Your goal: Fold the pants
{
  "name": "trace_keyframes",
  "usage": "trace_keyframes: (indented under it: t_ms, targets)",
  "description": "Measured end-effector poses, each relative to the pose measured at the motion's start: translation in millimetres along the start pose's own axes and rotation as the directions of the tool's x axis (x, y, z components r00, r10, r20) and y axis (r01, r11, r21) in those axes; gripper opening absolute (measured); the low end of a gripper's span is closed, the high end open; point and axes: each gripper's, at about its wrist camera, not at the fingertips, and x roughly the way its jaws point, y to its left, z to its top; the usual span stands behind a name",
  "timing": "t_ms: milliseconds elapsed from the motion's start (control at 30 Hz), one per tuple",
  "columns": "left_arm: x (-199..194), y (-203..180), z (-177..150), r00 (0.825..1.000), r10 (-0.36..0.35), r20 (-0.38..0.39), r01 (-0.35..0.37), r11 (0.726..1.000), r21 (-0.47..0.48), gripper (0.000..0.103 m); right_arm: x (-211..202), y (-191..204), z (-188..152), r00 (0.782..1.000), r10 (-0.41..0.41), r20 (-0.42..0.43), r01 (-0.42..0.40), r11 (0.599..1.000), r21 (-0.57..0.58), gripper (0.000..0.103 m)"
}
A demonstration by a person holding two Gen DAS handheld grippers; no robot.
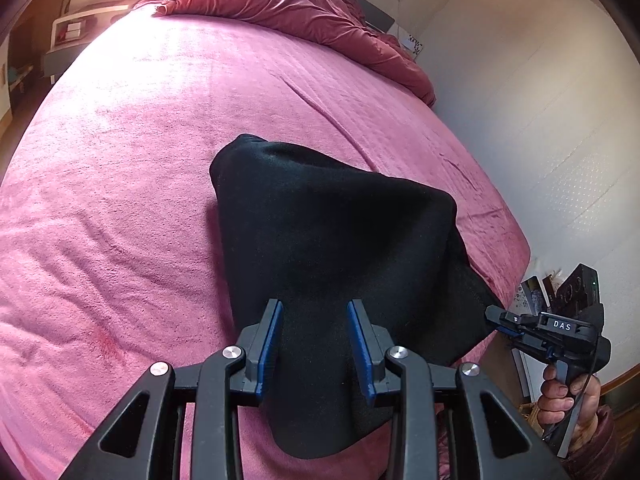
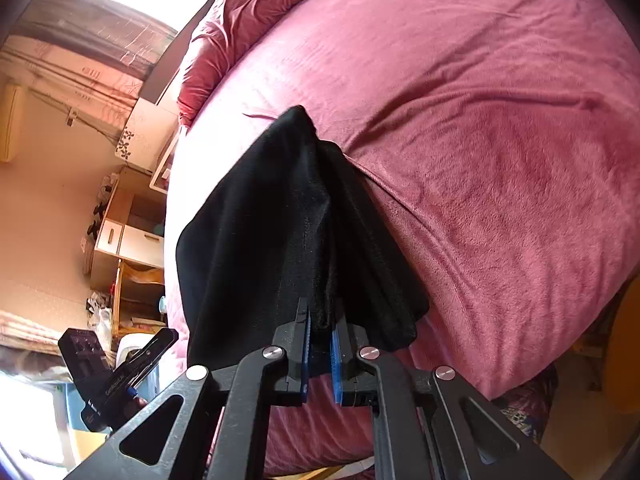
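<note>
Left gripper (image 1: 316, 344), at 6 o'clock in its own view: jaws part open, blue pads (image 1: 271, 344) standing either side of black cloth that fills the gap between them; pads seem to bear on the fabric, though black on black makes the contact hard to read. Right gripper (image 2: 320, 344), at 6 o'clock in its view: jaws drawn nearly together, clamped on a bunched fold of the same cloth. The black pants (image 1: 320, 240) hang raised between the two tools, draped toward 12 o'clock, far end resting on the pink bedspread (image 1: 140, 160). In the left view the right gripper shows at 4 o'clock, a hand (image 1: 568, 396) on its handle. Beyond, at 12 to 1 o'clock, a crumpled red duvet (image 1: 288, 4) lies at the bed's far end. White wall (image 1: 540, 100) at 2 o'clock.
</note>
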Motion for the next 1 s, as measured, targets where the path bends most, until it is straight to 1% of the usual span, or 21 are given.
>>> trace_keyframes:
  t_ms: [100,267,333,467,600,667,733,800,867,1000]
  targets:
    - [-1.0,-1.4,-2.3,1.000,-0.006,-0.005,0.006,1.000,0.005,0.033,-9.2,6.1,-3.5,1.000,-0.006,0.001,0.006,1.000,-0.029,0.008]
    - [-1.8,-8.9,-10.2,0.999,-0.027,-0.027,0.028,0.999,0.029,0.033,-14.7,13.2,-14.3,0.997,-0.078,-0.006,0.077,0.994,-0.083,0.007]
    - [0.9,-14.2,-14.7,0.999,-0.029,-0.039,0.031,0.998,0.053,0.033,-10.7,13.1,-16.5,0.992,-0.127,-0.005,0.126,0.986,-0.111,0.007]
    - [10.0,-19.2,-23.6,0.997,-0.021,-0.080,0.027,0.997,0.076,0.032,8.3,4.2,-22.5,0.971,-0.237,-0.024,0.231,0.964,-0.133,0.007]
    - [19.8,-25.3,-27.2,0.994,-0.008,-0.113,0.019,0.995,0.101,0.032,27.0,-5.1,-26.8,0.949,-0.313,-0.025,0.305,0.938,-0.165,0.006]
    - [26.9,-28.5,-31.2,0.992,0.019,-0.124,-0.005,0.993,0.118,0.032,39.1,-12.6,-28.1,0.941,-0.336,-0.043,0.325,0.931,-0.165,0.006]
    - [28.6,-34.3,-30.4,0.992,0.037,-0.117,-0.021,0.990,0.142,0.032,40.6,-15.1,-28.4,0.944,-0.325,-0.047,0.315,0.937,-0.151,0.007]
    - [22.7,-36.1,-26.6,0.995,0.028,-0.099,-0.014,0.990,0.139,0.033,35.9,-12.7,-27.5,0.949,-0.312,-0.047,0.302,0.941,-0.155,0.008]
    - [16.5,-28.7,-20.9,0.996,0.004,-0.085,0.004,0.995,0.095,0.033,30.7,-12.5,-26.7,0.953,-0.299,-0.053,0.288,0.945,-0.152,0.010]
    - [0.1,-3.9,1.2,1.000,-0.022,-0.021,0.021,1.000,-0.013,0.036,19.9,-13.4,-22.7,0.965,-0.256,-0.058,0.246,0.959,-0.142,0.015]
